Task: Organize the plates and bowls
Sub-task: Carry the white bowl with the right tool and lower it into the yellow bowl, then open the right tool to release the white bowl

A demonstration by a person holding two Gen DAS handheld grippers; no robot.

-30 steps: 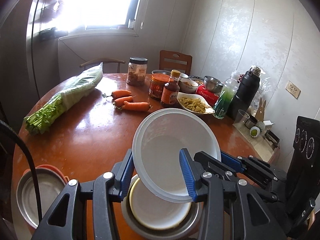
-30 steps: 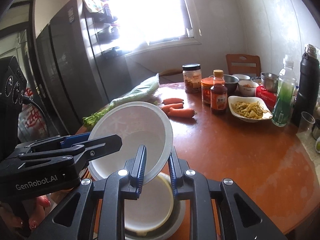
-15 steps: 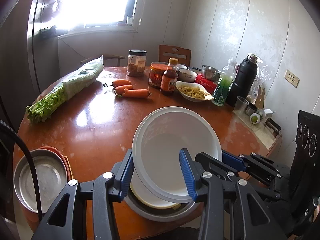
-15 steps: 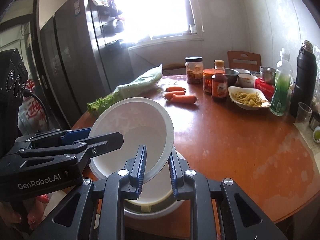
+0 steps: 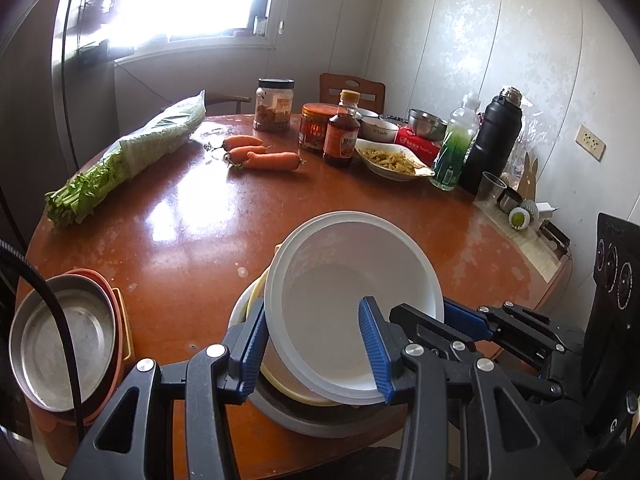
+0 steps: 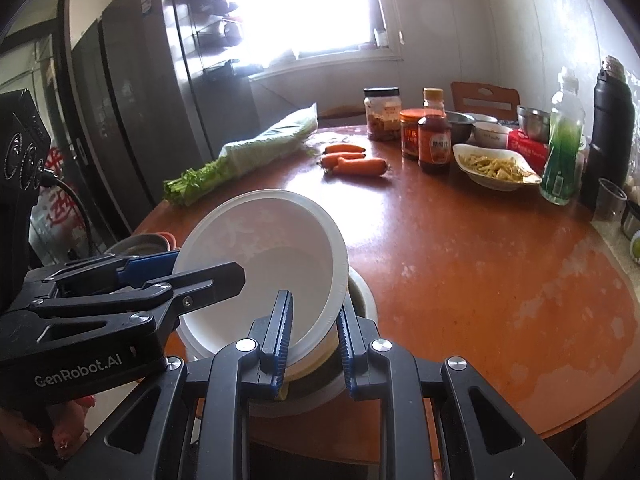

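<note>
We hold the white bowl (image 5: 352,312) between both claws: the left claw (image 5: 316,344) is clamped narrow on its near-left rim and the right claw (image 6: 314,338) is pinched nearly shut on its near-right rim. The bowl tilts with its mouth toward us, directly above the stack of bowls (image 5: 288,404) at the desk's (image 5: 192,240) near edge, its lower side apparently just touching the cream-yellow bowl (image 5: 256,292) on top. We judge the coming move turns on levelling it, since it already sits over the stack, midway between both hands.

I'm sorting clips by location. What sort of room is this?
Probably a home kitchen or dining corner: a round table with carrots and sauce jars, and a fridge by the window.
</note>
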